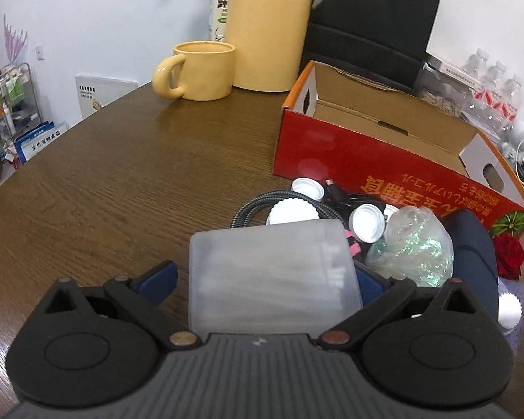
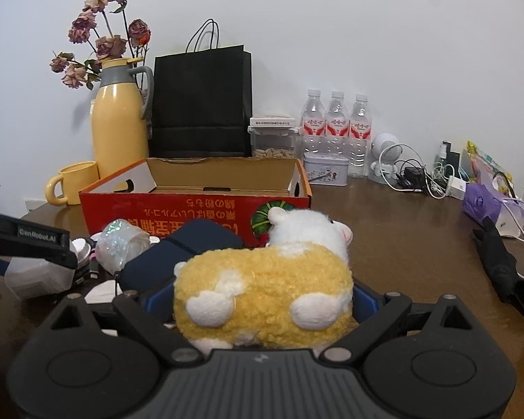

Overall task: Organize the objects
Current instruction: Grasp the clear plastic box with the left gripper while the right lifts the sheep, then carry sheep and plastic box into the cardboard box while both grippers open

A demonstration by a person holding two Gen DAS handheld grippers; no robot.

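Fluffy plush sheep (image 2: 262, 289), frosted box (image 1: 272, 276)

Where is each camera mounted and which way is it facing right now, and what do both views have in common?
Left wrist: sits on the left claw, angled down over the table toward the yellow mug; a frosted plastic box lies between its fingers.
Right wrist: sits on the right claw, facing the wall and the water bottles; a plush sheep sits between its fingers, and the left claw shows at the left edge.
Shared: the red cardboard box, yellow thermos, mug and black bag.
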